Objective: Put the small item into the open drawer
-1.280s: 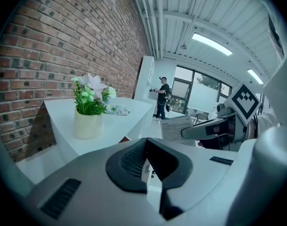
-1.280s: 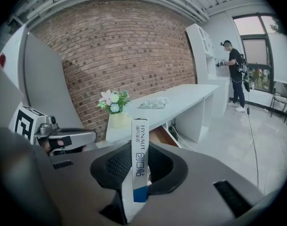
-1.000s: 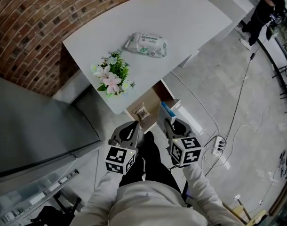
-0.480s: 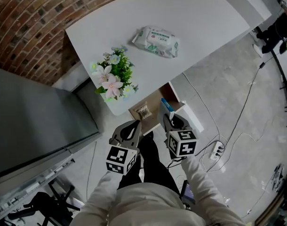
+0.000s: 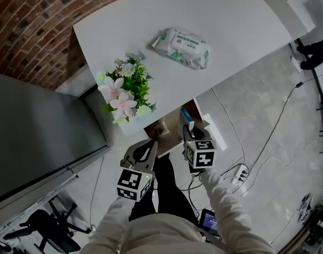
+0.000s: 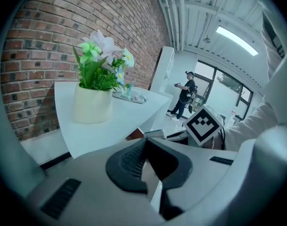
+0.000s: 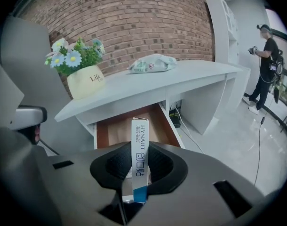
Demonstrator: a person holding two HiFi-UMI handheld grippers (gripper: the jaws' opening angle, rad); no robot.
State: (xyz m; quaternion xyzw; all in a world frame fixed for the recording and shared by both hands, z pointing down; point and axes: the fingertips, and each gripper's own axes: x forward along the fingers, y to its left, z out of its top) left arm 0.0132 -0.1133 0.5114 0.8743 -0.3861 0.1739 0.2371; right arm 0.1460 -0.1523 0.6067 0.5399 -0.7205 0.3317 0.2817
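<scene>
A slim white and blue box point(image 5: 187, 119) point(image 7: 139, 157) stands upright between the jaws of my right gripper point(image 5: 192, 134) point(image 7: 139, 173), which is shut on it. The box is held just in front of the open wooden drawer point(image 5: 173, 121) point(image 7: 116, 131) under the white table point(image 5: 225, 25) point(image 7: 134, 91). A small brown packet point(image 5: 160, 128) lies inside the drawer. My left gripper point(image 5: 150, 146) point(image 6: 148, 161) hangs left of the drawer front, shut, with nothing between its jaws.
On the table stand a pot of flowers point(image 5: 123, 94) point(image 7: 84, 86) point(image 6: 92, 102) and a pack of wipes point(image 5: 182, 46) point(image 7: 153, 62). A grey cabinet point(image 5: 39, 136) is at the left. A power strip point(image 5: 240, 171) and cables lie on the floor at the right. A person point(image 7: 266, 69) stands far off.
My right gripper has moved up toward the drawer with the box in it. The left gripper has barely moved. The head view has shifted slightly.
</scene>
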